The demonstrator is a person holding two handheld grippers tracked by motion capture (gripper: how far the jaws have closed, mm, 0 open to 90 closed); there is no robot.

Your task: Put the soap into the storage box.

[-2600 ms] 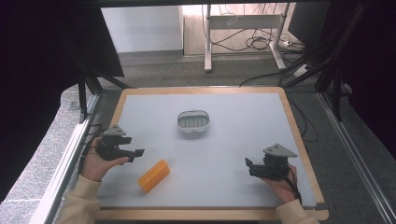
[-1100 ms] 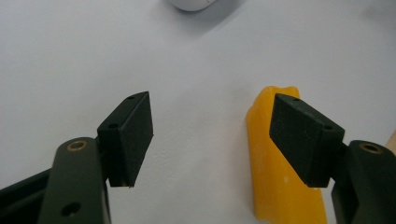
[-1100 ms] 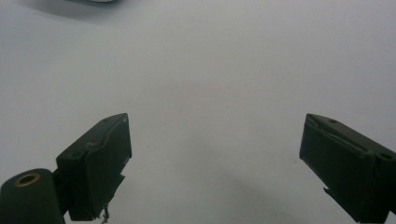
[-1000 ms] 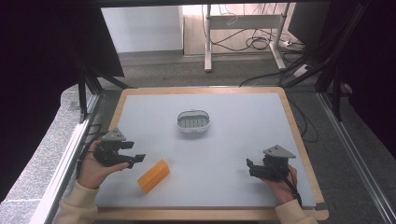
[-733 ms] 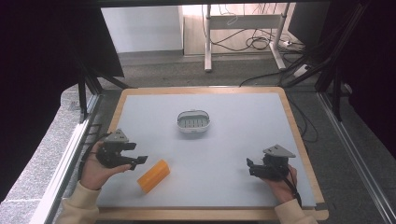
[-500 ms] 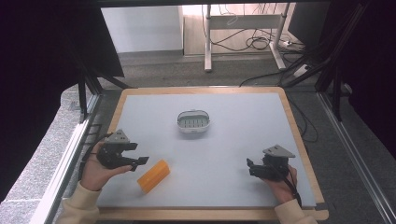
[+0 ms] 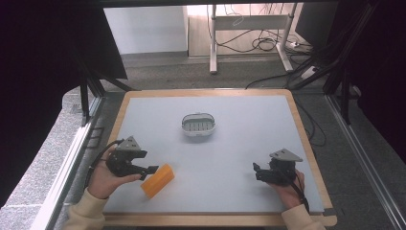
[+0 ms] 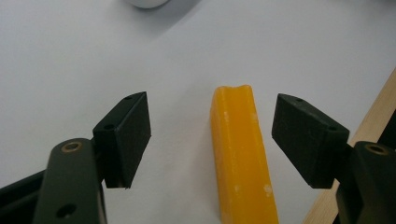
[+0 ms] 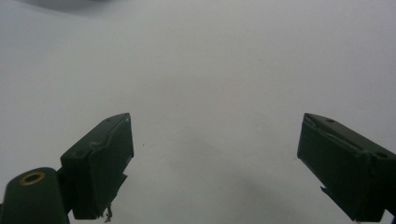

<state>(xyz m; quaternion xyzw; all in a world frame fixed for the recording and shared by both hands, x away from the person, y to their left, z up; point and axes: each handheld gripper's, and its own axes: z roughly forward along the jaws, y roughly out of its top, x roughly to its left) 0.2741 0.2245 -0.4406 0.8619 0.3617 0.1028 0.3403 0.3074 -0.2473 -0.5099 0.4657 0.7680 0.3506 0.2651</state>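
**Mia:** Where is the long orange-yellow waxy block (image 8: 240, 154)?

**Ben:** It lies flat on the pale grey table top with the wooden rim (image 7: 249, 158), near the front left corner. The left gripper (image 8: 210, 140) has it between its black pads (image 8: 126, 135), but they do not touch it. The jaws have just been opening wider.

**Mia:** And the right gripper (image 9: 215, 163)?

**Ben:** Wide open too, with nothing in it, over bare table.

**Mia:** What could go wrong?

**Ben:** I think the block sits closer to one pad. If the jaws close like that, it could get pushed, twist, or slip out.

**Mia:** What else is there?

**Ben:** A small white oval dish with ribs (image 7: 198, 125) in the middle. Behind the table are a grey floor, desk legs and black cables (image 7: 268, 45).
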